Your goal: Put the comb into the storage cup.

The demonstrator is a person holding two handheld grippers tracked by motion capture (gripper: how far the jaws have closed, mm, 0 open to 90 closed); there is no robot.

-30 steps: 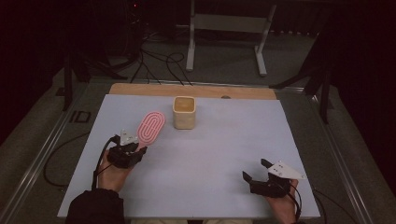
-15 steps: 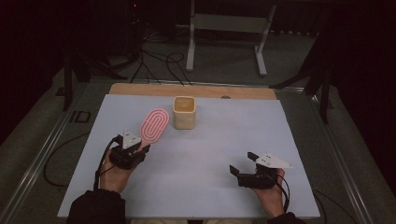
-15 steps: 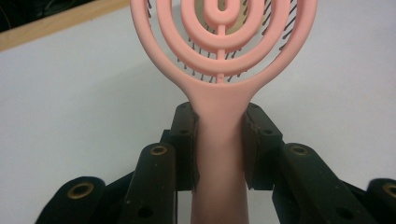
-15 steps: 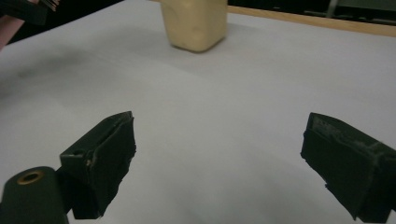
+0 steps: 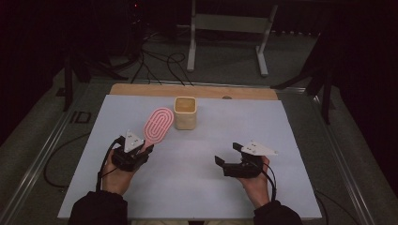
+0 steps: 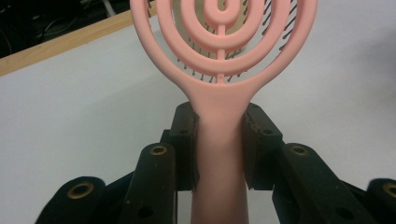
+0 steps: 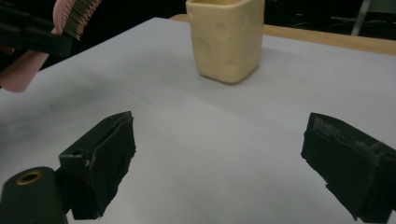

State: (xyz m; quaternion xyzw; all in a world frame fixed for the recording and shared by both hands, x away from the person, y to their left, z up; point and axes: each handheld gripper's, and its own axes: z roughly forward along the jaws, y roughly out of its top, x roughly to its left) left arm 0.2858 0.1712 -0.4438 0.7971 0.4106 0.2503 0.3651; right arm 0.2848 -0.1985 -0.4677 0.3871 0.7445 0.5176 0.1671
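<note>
Left claw (image 6: pixel 218 154) clamps the pink brush (image 5: pixel 157 125) handle, head pointing toward the cup (image 5: pixel 185 113).

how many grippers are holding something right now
1: the left gripper is clamped on the pink hairbrush handle at the table's left; the right gripper stands open and empty.

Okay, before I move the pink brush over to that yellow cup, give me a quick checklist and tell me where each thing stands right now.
1. Left gripper clamped on the pink brush handle: ok.
2. Brush held clear of the table: ok.
3. Yellow cup upright, mouth open: ok.
4. Cup empty: cannot tell; its inside is dim.
5. Right gripper jaws wide with nothing between them: ok.
6. Bare table between brush and cup: ok.
</note>
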